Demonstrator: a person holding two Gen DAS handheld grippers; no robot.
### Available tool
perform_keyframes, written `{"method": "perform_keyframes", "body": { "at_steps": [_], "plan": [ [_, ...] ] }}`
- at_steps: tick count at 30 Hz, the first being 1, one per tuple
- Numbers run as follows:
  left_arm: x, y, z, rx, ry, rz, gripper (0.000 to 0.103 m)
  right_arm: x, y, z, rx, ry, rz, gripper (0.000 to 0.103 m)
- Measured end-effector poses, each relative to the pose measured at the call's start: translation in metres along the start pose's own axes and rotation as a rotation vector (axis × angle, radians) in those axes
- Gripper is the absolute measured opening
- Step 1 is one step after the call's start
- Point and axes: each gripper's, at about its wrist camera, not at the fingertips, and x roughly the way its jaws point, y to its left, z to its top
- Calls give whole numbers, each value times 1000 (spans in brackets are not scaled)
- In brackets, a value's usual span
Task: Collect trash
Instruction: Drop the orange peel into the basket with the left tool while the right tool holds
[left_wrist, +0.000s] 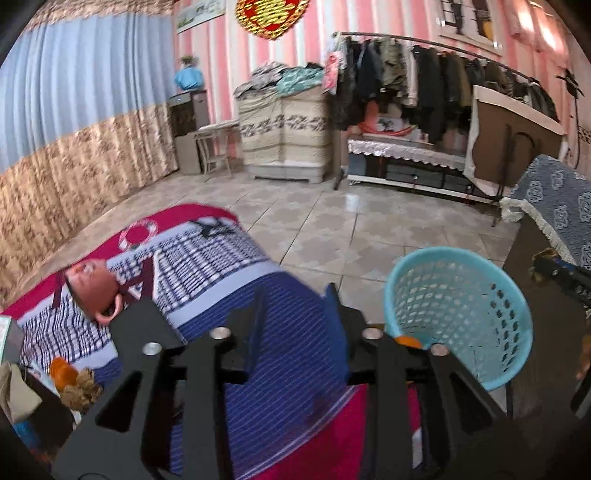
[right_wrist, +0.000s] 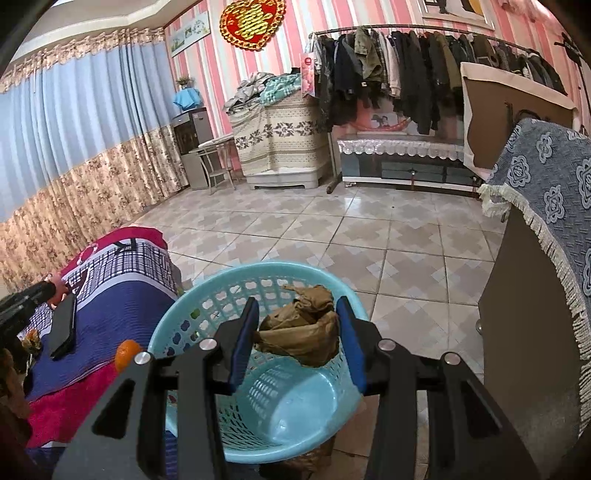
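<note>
My right gripper (right_wrist: 297, 301) is shut on a crumpled brown paper wad (right_wrist: 303, 332), which its blue pads (right_wrist: 242, 347) press from both sides. The wad hangs over the mouth of a light-blue mesh basket (right_wrist: 173, 317) beside the bed. My left gripper (left_wrist: 295, 290) is open above the striped bedspread (left_wrist: 266, 354), with nothing between its fingers. Low at the left lie an orange scrap (left_wrist: 62, 371) and a brown crumpled piece (left_wrist: 83, 389). In the left wrist view, the basket (left_wrist: 458, 254) stands to the right. An orange (right_wrist: 127, 352) rests at the bed's edge next to the basket.
A brown mug (left_wrist: 94, 288) lies on its side on the bed, and a black phone (right_wrist: 62, 325) lies flat nearby. A dark cabinet with a blue fringed cloth (right_wrist: 546, 206) stands right of the basket. Tiled floor (right_wrist: 332, 229) stretches to a clothes rack (right_wrist: 406, 74).
</note>
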Motion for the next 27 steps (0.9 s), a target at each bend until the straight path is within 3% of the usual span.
{"method": "perform_keyframes", "body": {
  "at_steps": [1,4,9,10,13,15,19,27],
  "plan": [
    [3,-2,-3,-4,14,-13,56,1,2,0,-3,1,2,43],
    [9,-26,-11,29,28,-59,72,3,8,-2,-23,13,3,43],
    [30,-78,-29,113,95,-141,73,6,5,-1,-19,26,2,43],
    [37,-85,-33,131,115,-141,71,6,3,-1,-14,27,2,43],
    [50,-88,-40,149,166,-140,38,7,0,1,-5,28,4,43],
    [57,-88,-40,139,193,-171,28,7,1,2,2,26,13,43],
    [50,-96,-41,165,162,-191,20,9,6,1,-17,35,18,43],
    [36,-103,-18,144,97,-215,18,7,6,-1,-3,23,13,43]
  ]
}}
